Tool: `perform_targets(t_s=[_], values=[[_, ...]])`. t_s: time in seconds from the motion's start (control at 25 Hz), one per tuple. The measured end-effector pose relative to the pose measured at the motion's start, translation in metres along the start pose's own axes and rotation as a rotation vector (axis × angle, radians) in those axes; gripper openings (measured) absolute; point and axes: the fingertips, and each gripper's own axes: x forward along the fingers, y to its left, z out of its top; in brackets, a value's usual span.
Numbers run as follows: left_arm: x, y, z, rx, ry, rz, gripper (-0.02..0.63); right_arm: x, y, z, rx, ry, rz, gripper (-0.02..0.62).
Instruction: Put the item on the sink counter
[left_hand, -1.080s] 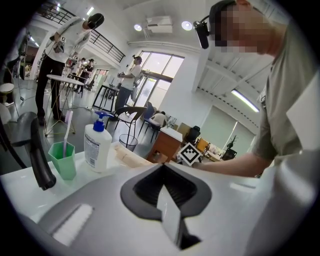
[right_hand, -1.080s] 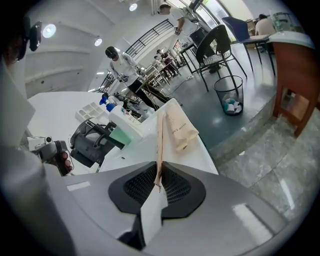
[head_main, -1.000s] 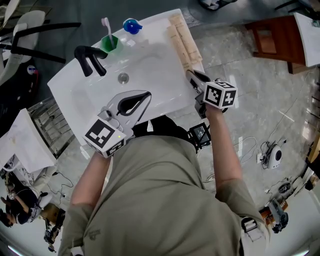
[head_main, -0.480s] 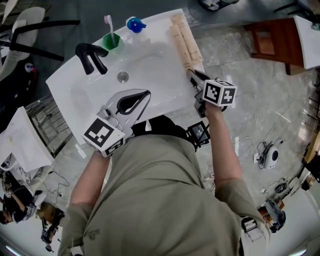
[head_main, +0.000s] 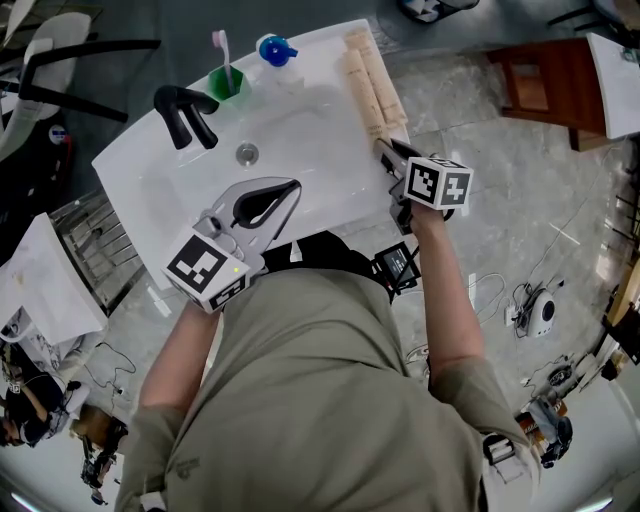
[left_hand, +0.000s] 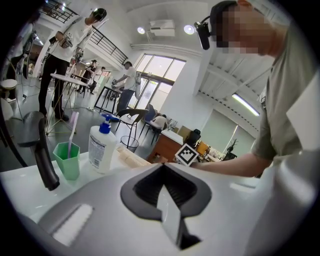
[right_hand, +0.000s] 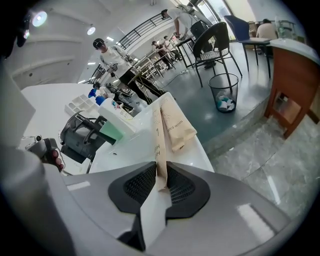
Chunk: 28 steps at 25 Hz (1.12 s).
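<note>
Firmly, the right gripper (head_main: 387, 150), forearm reaching toward twelve o'clock, pinches a long tan paper packet (right_hand: 159, 142); the left gripper (head_main: 294, 189) hovers closed, empty.

Count: paper packet (head_main: 372, 92) two; soap bottle (head_main: 272, 48), cup (head_main: 222, 86), toothbrush (head_main: 217, 45), tap (head_main: 184, 112) one each.

Glossy white sink counter (head_main: 322, 72), matt paper packets (head_main: 372, 95), matt blk tap (head_main: 180, 110)

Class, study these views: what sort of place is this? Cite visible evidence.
Probably a mock bathroom station inside a workshop hall: a white sink with black faucet and toothbrush cup, yet loose cables on the stone floor and people standing around behind.
</note>
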Motion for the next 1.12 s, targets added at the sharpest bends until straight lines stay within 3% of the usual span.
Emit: perform_targets(t_s=[1.12], values=[[0.005, -0.002, 0.009, 0.015, -0.003, -0.024, 0.006, -0.019, -0.018, 0.007, 0.016, -0.029, -0.072, 0.091]])
